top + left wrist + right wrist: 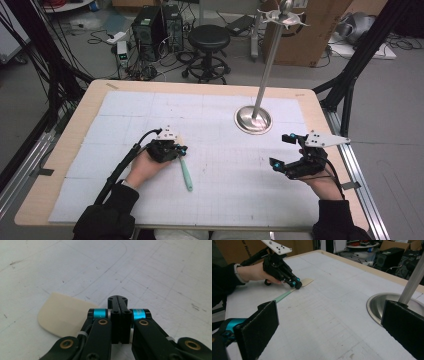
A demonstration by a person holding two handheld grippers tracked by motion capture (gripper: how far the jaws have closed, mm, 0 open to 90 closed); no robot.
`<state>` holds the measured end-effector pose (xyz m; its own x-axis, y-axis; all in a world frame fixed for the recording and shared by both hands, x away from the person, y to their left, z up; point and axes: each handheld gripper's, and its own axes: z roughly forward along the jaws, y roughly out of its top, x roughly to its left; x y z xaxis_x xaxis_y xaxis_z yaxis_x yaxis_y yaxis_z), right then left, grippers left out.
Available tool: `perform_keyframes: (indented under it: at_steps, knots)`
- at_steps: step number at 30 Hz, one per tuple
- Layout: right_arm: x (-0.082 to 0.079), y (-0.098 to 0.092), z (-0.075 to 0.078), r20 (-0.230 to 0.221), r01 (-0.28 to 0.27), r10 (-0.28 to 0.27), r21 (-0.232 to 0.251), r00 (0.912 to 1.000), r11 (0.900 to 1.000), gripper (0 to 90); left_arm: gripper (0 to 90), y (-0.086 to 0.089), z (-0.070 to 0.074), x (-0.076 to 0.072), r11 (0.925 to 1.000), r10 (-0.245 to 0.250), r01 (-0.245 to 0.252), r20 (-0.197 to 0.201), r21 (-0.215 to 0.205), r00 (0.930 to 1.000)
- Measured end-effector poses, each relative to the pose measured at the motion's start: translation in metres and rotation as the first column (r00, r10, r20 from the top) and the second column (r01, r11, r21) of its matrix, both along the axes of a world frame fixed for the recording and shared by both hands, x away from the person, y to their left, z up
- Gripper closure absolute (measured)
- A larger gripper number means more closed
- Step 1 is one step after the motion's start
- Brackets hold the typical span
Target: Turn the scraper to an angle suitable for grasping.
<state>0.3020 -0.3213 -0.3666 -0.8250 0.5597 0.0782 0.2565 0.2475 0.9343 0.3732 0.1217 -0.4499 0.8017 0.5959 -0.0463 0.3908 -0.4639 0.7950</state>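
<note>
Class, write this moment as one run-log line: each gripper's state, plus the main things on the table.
left gripper: shut on spatula, lying on mat | right gripper: open, nothing held | metal stand: upright, far right of mat

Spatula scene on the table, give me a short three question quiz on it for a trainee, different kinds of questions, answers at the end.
1. True or false: the right gripper has its jaws closed.
2. Which end of the spatula points away from the person? A) the green handle B) the cream blade C) neither, it lies sideways
3. Fill in: the metal pole rises from a round ______ base.

Key
1. False. In the right gripper view its jaws stand wide apart.
2. B. The cream blade lies beyond the left gripper, whose jaws are shut at the spatula's neck; the handle runs back toward the person.
3. Metal (shiny steel).
</note>
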Motion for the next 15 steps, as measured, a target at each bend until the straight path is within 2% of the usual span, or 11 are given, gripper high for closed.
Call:
perform_keyframes:
  at_steps: [2, 4, 6, 11, 13, 15]
  knots:
    - [0.000, 0.000, 0.000, -0.006, 0.001, -0.001, 0.001, 1.0000, 1.000, 0.4, 89.7, -0.002, 0.000, 0.001, 0.9999, -0.001, 0.001, 0.009, 0.015, 1.0000]
    - [0.000, 0.000, -0.001, -0.006, 0.001, -0.001, -0.002, 1.0000, 1.000, 0.4, 89.9, -0.004, 0.001, -0.001, 0.9987, -0.012, 0.010, 0.034, 0.049, 0.9994]
    - [-0.001, 0.000, 0.000, 0.001, 0.000, 0.000, -0.002, 1.0000, 1.000, 0.4, 90.0, -0.004, 0.004, -0.004, 0.9964, 0.000, -0.002, 0.027, 0.085, 0.9996]
    - [-0.003, -0.003, -0.001, -0.006, 0.006, -0.006, 0.005, 1.0000, 1.000, 0.4, 90.0, -0.003, 0.007, -0.009, 0.9923, 0.003, -0.006, 0.029, 0.123, 0.9996]
    - [-0.004, -0.005, -0.001, -0.007, 0.009, -0.009, 0.005, 0.9999, 1.000, 0.4, 90.0, -0.002, 0.009, -0.016, 0.9875, -0.001, -0.006, 0.041, 0.158, 0.9991]
    - [-0.004, -0.006, -0.002, -0.009, 0.012, -0.012, 0.007, 0.9999, 1.000, 0.4, 90.0, -0.001, 0.009, -0.018, 0.9865, -0.005, -0.003, 0.045, 0.164, 0.9990]
